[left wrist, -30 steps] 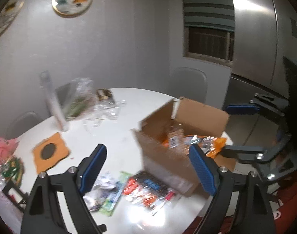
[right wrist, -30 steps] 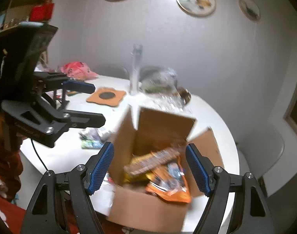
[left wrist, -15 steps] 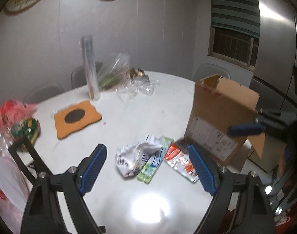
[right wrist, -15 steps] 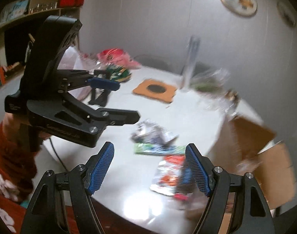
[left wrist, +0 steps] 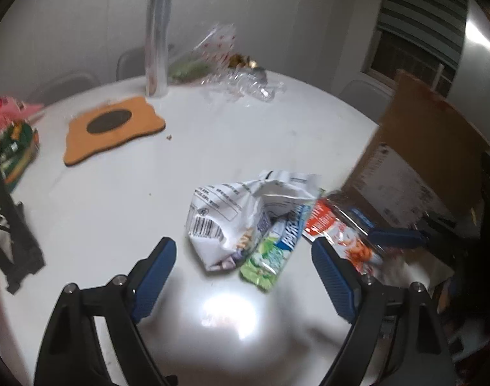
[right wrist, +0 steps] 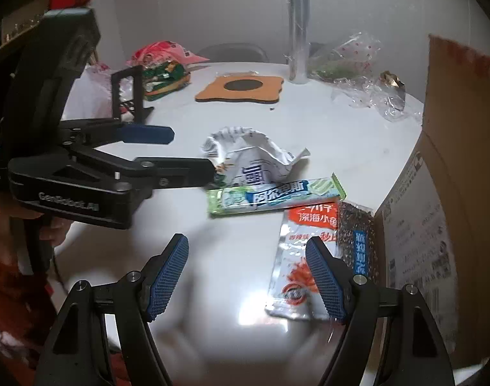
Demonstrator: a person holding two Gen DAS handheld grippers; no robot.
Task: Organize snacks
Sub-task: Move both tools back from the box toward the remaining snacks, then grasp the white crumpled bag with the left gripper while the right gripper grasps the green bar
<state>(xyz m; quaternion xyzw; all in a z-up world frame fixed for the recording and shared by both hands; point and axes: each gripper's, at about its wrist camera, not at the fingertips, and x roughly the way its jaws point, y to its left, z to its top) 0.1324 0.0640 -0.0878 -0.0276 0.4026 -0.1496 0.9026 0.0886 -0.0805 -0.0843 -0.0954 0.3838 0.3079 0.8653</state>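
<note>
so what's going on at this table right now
A person holds a gripper in each hand over a white table, sorting snacks. Both the left gripper and right gripper are open and empty. A crumpled white bag, green candy bar and red-and-silver packet lie loose beside the cardboard box.

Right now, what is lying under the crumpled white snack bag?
The white snack bag lies partly over one end of the green candy bar. What else it hides beneath, on the table, cannot be seen.
</note>
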